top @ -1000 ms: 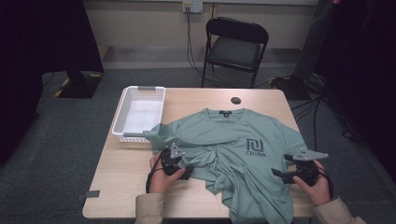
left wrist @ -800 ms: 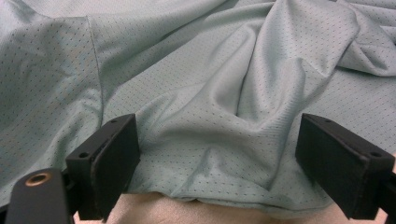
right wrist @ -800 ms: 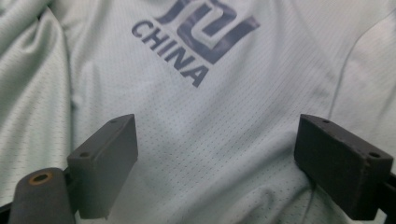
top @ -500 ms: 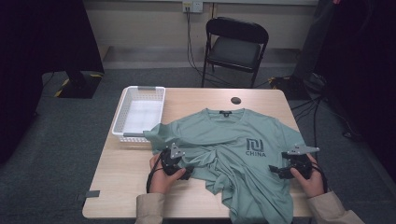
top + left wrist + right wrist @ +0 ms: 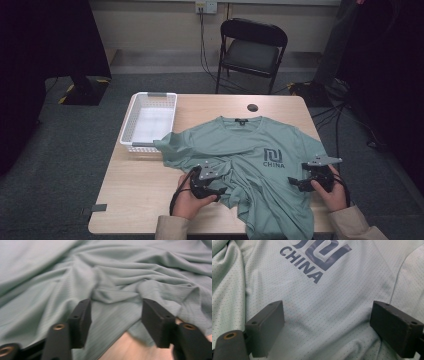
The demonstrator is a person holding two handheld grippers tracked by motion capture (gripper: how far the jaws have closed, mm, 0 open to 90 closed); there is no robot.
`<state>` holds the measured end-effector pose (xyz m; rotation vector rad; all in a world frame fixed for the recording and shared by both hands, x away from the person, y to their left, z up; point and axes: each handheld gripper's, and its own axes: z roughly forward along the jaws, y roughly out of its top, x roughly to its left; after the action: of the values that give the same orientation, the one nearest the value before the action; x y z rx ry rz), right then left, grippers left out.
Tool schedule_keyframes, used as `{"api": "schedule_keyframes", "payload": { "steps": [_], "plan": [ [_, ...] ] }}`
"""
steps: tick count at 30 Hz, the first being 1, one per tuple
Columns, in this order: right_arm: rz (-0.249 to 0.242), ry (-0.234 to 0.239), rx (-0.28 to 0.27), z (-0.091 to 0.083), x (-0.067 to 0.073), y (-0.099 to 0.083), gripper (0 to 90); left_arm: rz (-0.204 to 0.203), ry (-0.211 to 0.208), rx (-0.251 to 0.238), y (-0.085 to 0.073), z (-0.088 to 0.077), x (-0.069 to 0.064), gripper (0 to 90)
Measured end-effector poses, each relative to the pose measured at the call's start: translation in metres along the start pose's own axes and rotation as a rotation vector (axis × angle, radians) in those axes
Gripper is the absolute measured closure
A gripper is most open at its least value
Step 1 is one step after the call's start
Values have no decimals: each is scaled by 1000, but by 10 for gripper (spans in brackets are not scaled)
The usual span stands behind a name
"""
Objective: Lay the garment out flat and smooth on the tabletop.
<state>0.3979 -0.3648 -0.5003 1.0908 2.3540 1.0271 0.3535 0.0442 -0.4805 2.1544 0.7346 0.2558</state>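
A pale green T-shirt [image 5: 250,145] with a dark "CHINA" logo [image 5: 273,157] lies front up on the wooden table [image 5: 145,185], its lower left part bunched into folds. My left gripper [image 5: 220,189] sits at that bunched hem. In the left gripper view its jaws [image 5: 116,315] have just been closing and stand part open, with wrinkled cloth [image 5: 117,290] between and ahead of them, not pinched. My right gripper [image 5: 295,182] rests on the shirt's right side below the logo [image 5: 319,255]. In the right gripper view its jaws [image 5: 329,322] stand wide open over flat cloth.
A white plastic basket [image 5: 150,120] stands at the table's left rear, touching the shirt's sleeve. A small black round object [image 5: 253,107] lies near the far edge. A black folding chair [image 5: 252,50] stands beyond the table. Bare wood shows at the front left.
My left gripper has slid to the right into the bunched cloth. The right gripper has barely shifted.
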Motion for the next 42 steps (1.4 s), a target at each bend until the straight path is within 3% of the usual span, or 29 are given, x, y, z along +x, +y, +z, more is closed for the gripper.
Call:
{"api": "schedule_keyframes", "payload": {
  "steps": [8,14,17,22,28,34,40,42],
  "plan": [
    [1,0,0,0,0,0,112,-7,18,58,-5,10,6,577],
    [2,0,0,0,0,0,112,-9,50,89,-3,7,14,843],
    [1,0,0,0,0,0,112,-15,76,76,-1,2,24,896],
    [2,0,0,0,0,0,112,-58,119,13,2,-12,44,900],
    [2,0,0,0,0,0,112,-94,133,-7,3,-11,62,900],
    [2,0,0,0,0,0,112,-131,174,-43,3,-13,73,881],
    [3,1,0,0,0,0,112,-124,205,-68,-1,-19,64,550],
    [3,1,0,0,0,0,112,-114,191,-74,-1,-24,56,520]
  ]
}}
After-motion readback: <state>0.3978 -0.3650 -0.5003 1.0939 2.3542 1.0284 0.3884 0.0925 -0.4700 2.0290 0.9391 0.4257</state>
